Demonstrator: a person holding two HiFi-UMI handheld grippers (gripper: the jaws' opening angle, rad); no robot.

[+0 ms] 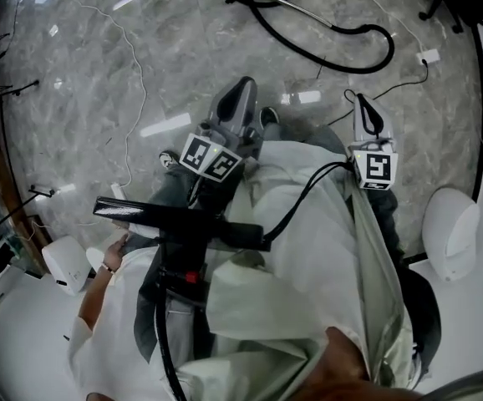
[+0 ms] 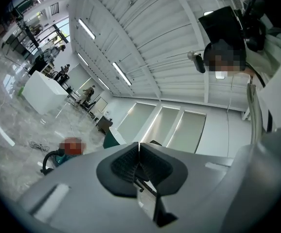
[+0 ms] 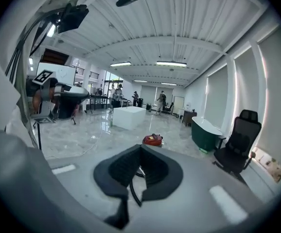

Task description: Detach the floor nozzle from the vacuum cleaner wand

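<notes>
The vacuum's black hose (image 1: 342,44) and its thin metal wand (image 1: 304,8) lie on the marble floor at the top of the head view. A red vacuum body (image 3: 152,140) sits on the floor ahead in the right gripper view. I cannot make out the floor nozzle. My left gripper (image 1: 243,86) is held in front of my body, well short of the hose, shut and empty (image 2: 139,152). My right gripper (image 1: 365,103) is off to the right, also shut on nothing (image 3: 140,154).
A black bar-shaped thing (image 1: 175,217) crosses in front of my white coat, with a hand (image 1: 112,257) beside it. White cables (image 1: 133,73) trail over the floor. A white table (image 3: 128,116), a green tub (image 3: 206,132) and an office chair (image 3: 240,144) stand ahead.
</notes>
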